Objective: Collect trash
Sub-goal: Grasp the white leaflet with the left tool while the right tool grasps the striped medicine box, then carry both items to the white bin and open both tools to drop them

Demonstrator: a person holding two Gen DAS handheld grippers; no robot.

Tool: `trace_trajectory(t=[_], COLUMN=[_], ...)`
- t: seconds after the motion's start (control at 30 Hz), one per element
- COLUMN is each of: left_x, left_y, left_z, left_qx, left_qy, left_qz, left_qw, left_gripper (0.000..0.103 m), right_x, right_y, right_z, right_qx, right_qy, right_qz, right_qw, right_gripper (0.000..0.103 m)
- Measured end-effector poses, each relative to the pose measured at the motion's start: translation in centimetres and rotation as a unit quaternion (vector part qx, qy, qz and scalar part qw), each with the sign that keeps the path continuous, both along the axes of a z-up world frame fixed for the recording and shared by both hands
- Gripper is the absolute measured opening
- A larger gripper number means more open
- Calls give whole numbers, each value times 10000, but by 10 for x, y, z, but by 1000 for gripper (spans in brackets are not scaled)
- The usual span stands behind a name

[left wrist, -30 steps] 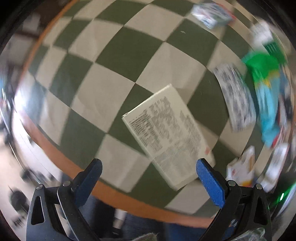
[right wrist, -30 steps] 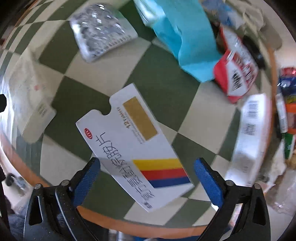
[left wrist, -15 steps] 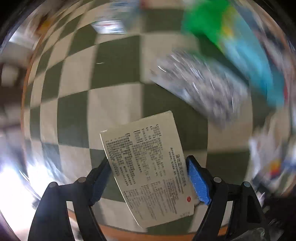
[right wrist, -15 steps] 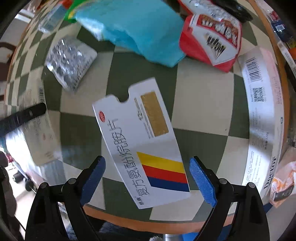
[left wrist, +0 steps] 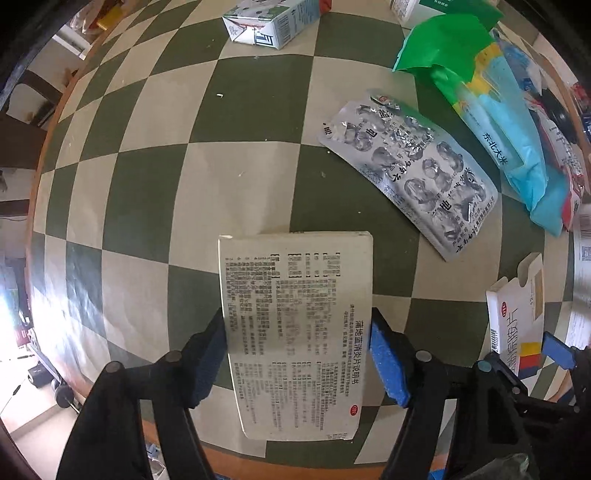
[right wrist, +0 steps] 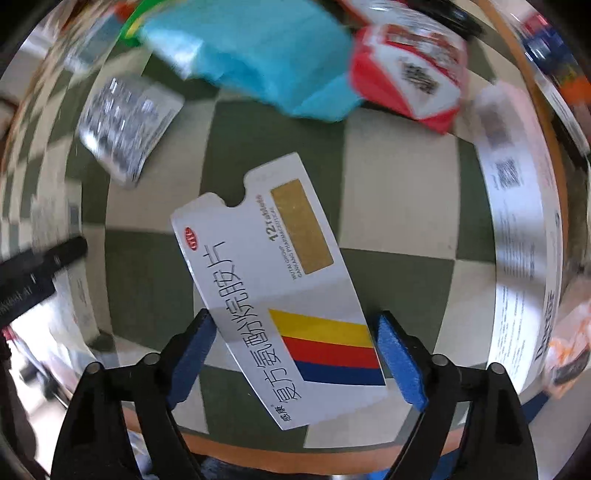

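A folded white leaflet covered in small print lies flat on the green-and-cream checked cloth. My left gripper points down over it. Its jaws are closing, and the blue pads stand right at the leaflet's two long edges. A white medicine box with yellow, red and blue stripes lies under my right gripper. Those jaws are closing slowly, with the box between the pads and a thin gap on each side. The same box shows at the right of the left wrist view.
A silver blister pack lies beyond the leaflet. Farther back are a blue and green bag and a milk carton. A red-and-white packet and a long white printed box lie to the right. The table's orange rim runs close below both grippers.
My left gripper rolled, settled over the leaflet and narrowed its jaws from wide open to the leaflet's edges. My right gripper sank closer to the striped box and rolled a little.
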State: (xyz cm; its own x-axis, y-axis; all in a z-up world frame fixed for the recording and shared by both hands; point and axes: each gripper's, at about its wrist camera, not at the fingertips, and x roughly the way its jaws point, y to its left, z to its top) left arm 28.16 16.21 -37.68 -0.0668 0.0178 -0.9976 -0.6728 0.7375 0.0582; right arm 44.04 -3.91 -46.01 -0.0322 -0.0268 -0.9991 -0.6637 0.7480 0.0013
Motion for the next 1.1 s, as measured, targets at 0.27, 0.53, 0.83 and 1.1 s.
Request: trace_trajectory(t=[0.27,0.53,0.83,1.1], left_x=[-2,-39,-138,-237], left_y=[-13,-38,-52,-60], left_z=[10,50,70,18], left_qx=[418,550,123,-1052], left_qy=[-135,-731,-1582,-1360], left_qz=[-221,-395,-920,-700], left_qw=[9988,9950,9830,9826], left_gripper=[69,69,69,70], right_x=[-10,-72,-165,-292], right_y=[-6,-24,-59,-93], right_z=[33,58,147,130], right_qx=[169,742,1572,1644], right_qy=[-110,-106,-193,263], right_qz=[25,-516,-1529,-2294], right_qw=[9998,9959,9755,9590], right_gripper=[83,83,83,82])
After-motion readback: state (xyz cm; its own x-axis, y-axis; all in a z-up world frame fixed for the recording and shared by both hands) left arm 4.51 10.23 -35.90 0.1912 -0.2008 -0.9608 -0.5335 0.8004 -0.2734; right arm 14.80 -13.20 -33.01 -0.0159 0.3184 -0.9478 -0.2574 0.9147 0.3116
